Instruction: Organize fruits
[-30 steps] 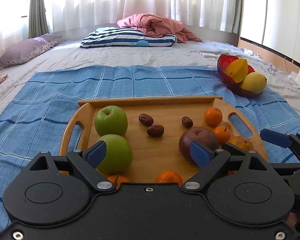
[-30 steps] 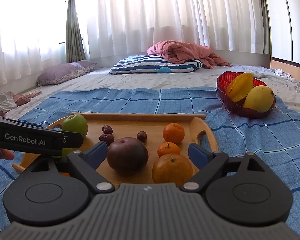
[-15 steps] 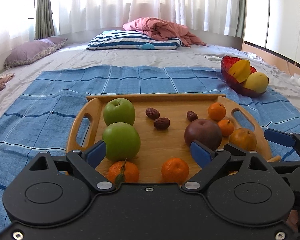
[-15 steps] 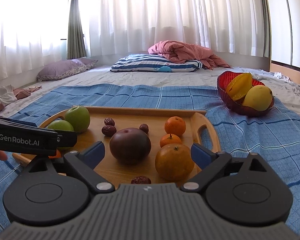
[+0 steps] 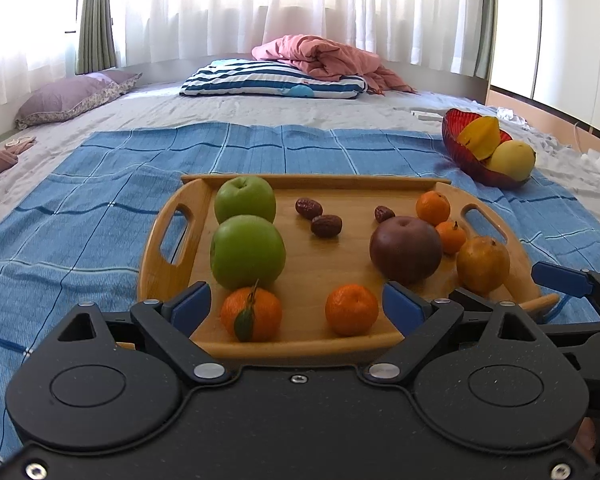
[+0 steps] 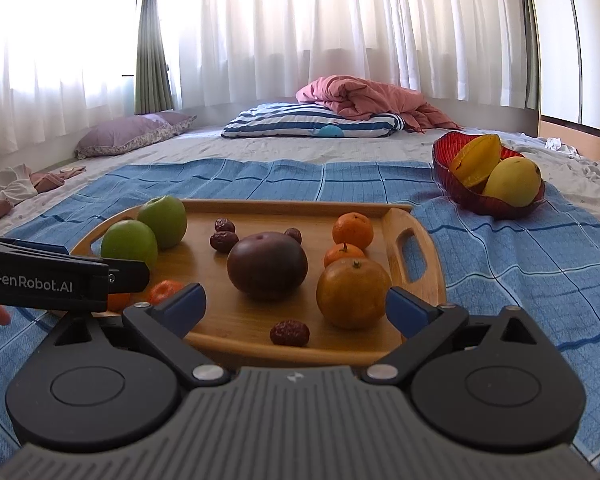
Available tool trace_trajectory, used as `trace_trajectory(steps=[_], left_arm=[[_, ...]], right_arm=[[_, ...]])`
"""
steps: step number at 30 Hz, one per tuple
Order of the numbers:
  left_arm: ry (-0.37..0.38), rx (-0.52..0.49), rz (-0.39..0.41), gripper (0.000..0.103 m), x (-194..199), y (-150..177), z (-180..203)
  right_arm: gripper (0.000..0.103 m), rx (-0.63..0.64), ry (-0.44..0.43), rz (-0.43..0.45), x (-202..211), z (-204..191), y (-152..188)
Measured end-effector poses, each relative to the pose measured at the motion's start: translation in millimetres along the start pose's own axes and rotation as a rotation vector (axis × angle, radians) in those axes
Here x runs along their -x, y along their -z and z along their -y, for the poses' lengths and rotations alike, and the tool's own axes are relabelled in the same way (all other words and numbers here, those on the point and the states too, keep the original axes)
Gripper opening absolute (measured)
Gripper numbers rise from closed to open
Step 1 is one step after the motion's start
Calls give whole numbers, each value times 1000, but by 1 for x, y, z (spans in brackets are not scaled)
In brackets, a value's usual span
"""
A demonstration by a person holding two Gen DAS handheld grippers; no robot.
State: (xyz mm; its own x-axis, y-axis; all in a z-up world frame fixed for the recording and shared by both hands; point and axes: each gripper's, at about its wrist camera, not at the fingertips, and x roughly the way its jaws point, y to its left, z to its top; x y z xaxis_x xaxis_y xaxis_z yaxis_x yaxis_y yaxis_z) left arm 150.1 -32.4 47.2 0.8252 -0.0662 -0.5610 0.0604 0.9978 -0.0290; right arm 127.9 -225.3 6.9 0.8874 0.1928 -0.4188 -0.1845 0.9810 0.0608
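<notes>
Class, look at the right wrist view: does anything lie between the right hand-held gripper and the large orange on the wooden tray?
Nothing visible does. The right hand-held gripper is open, and the large orange sits just ahead of its right finger; the date lies beside that path.

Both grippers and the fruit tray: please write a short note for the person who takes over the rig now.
Left gripper: open, holding nothing, near edge of the wooden tray.
Right gripper: jaws have just been opening, nothing gripped, in front of the large orange.
On the tray: two green apples, dark round fruit, small mandarins, dates.
Red bowl on the blue cloth holds a starfruit and a yellow fruit.
Done: bowl fruits, it seems. Left: everything on the tray.
</notes>
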Motion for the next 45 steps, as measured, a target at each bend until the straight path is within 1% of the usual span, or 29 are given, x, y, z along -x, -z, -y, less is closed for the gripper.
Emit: trace_trajectory(steps=[9, 16, 22, 26, 34, 45], left_arm=[[7, 10, 5, 94, 8, 15, -2], [-9, 3, 16, 94, 16, 22, -2], [-15, -3, 9, 94, 20, 32, -5], [-31, -24, 7, 94, 22, 39, -5], [-47, -46, -9, 94, 22, 54, -4], [-54, -33, -41, 94, 16, 64, -8]], right_arm=[[103, -9, 1, -8, 9, -1, 11], [103, -39, -11, -17, 16, 3, 18], [103, -76, 26, -50, 17, 7, 25], [103, -106, 26, -47, 19, 11, 28], [103, -88, 18, -61, 21, 8, 34], [103, -86, 14, -78, 22, 7, 40]])
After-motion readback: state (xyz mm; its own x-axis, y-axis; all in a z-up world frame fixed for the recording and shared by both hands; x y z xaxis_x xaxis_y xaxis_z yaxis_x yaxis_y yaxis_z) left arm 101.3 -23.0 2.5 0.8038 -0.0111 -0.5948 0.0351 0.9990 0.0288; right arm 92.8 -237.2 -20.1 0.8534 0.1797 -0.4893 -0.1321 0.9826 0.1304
